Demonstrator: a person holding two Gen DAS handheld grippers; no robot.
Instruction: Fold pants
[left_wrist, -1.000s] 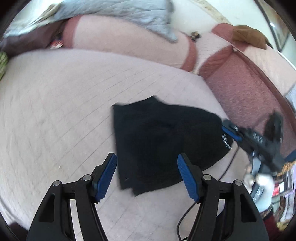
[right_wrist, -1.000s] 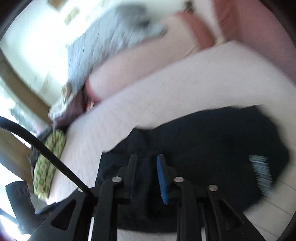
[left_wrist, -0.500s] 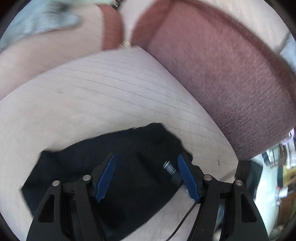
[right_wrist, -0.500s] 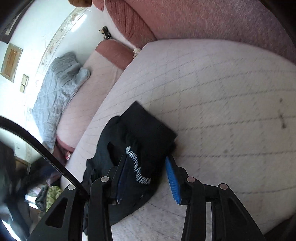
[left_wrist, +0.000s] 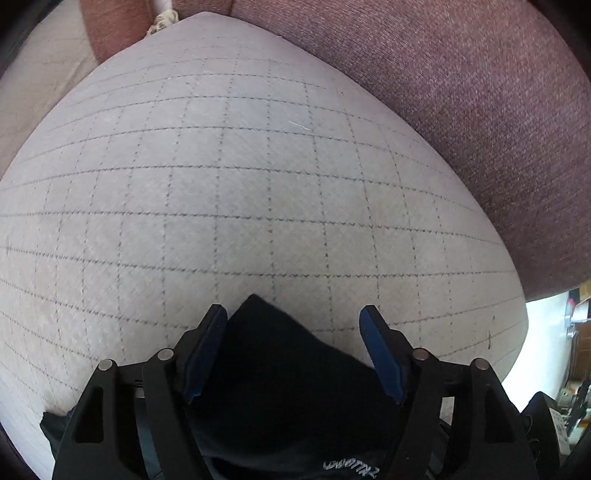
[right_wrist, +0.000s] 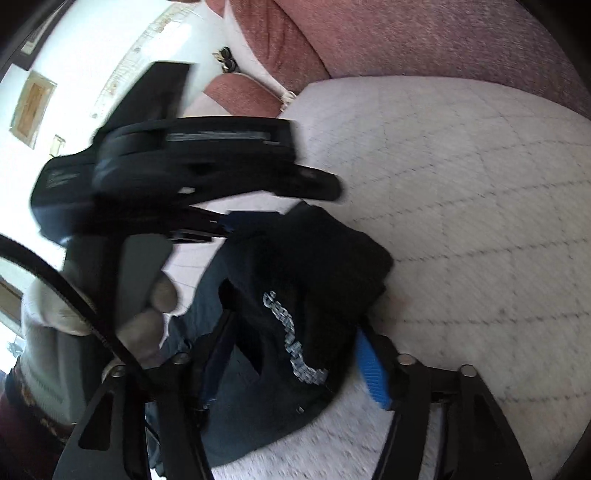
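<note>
Swinging across since a second ago, the left hand-held gripper (left_wrist: 293, 350) now hangs with jaws apart over the black pants' (left_wrist: 280, 376) corner. Those pants (right_wrist: 295, 295) lie bunched between the right hand-held gripper's (right_wrist: 291, 354) opening jaws, unpinched, on the quilted cushion (left_wrist: 240, 177), maroon backrest (left_wrist: 480, 110) beyond.

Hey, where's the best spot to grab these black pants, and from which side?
Probably the pointed corner of the black pants that juts onto the quilted cushion. Come from above with the left gripper, whose open jaws already straddle it: that corner lies flat and free, while the rest is bunched in layers.
</note>
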